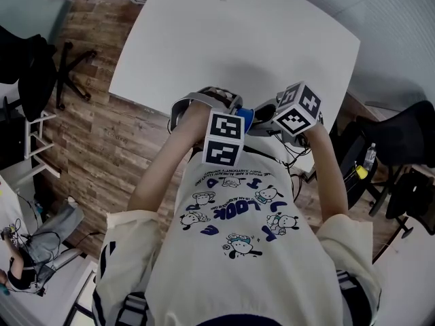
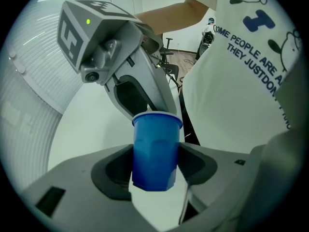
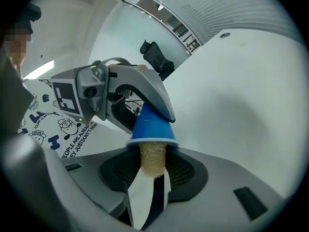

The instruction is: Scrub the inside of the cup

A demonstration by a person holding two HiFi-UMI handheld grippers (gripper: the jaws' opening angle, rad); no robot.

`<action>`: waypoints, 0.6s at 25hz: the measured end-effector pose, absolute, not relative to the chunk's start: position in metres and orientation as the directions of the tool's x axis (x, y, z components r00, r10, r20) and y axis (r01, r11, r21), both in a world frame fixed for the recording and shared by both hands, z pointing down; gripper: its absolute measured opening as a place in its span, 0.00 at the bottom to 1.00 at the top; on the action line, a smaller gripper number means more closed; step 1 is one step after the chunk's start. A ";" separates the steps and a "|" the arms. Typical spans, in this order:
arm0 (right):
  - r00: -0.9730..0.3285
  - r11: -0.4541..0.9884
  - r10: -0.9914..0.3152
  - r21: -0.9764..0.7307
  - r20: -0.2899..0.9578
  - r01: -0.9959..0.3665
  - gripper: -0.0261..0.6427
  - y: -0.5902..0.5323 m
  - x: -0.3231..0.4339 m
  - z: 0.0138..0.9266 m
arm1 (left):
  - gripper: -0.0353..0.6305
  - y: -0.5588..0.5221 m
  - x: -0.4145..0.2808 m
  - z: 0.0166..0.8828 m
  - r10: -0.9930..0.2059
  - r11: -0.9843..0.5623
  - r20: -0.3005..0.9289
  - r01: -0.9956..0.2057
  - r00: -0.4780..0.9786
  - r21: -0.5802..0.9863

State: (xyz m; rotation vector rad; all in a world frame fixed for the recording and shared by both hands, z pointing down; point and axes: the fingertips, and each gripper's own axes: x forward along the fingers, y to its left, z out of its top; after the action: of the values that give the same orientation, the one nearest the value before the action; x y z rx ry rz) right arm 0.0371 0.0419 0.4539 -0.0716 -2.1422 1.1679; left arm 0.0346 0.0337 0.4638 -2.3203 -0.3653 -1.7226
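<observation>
In the left gripper view, the blue cup (image 2: 155, 153) sits with its mouth pointing away, and my left gripper (image 2: 155, 170) is shut on its sides. A tan mesh scrubber (image 3: 152, 158) is clamped in my right gripper (image 3: 152, 170), and its far end is pushed into the mouth of the blue cup (image 3: 150, 127). In the head view both grippers are held close to the person's chest over the table's near edge. Only a sliver of the cup (image 1: 245, 118) shows there, between the two marker cubes. The cup's inside is hidden.
A white table (image 1: 238, 39) stretches ahead of the hands, above a wood floor (image 1: 115, 141). Black office chairs stand at the left (image 1: 34, 66) and right (image 1: 408, 141). A bottle (image 1: 369, 156) stands at the right. The person's printed white shirt (image 1: 238, 250) fills the lower head view.
</observation>
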 end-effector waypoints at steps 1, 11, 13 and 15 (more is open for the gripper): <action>-0.756 0.602 0.352 -0.752 0.551 -0.268 0.31 0.041 0.037 0.454 | 0.51 0.033 0.034 0.465 0.058 -0.943 0.959 0.330 0.276 -0.038; -0.650 0.741 0.260 -0.579 0.714 -0.340 0.31 0.033 0.033 0.461 | 0.51 0.032 0.027 0.473 0.135 -0.963 0.959 0.262 0.247 0.068; -0.637 0.761 0.246 -0.552 0.731 -0.340 0.31 0.031 0.032 0.462 | 0.51 0.032 0.026 0.475 0.153 -0.965 0.957 0.245 0.245 0.091; -0.621 0.787 0.228 -0.517 0.750 -0.336 0.31 0.031 0.031 0.464 | 0.51 0.033 0.024 0.477 0.181 -0.967 0.952 0.220 0.248 0.127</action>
State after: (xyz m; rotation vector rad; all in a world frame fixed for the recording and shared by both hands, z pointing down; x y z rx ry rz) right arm 0.0311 0.0305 0.4639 0.0801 -2.0910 0.8086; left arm 0.0245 0.0332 0.4773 -2.4557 -0.3947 -1.8661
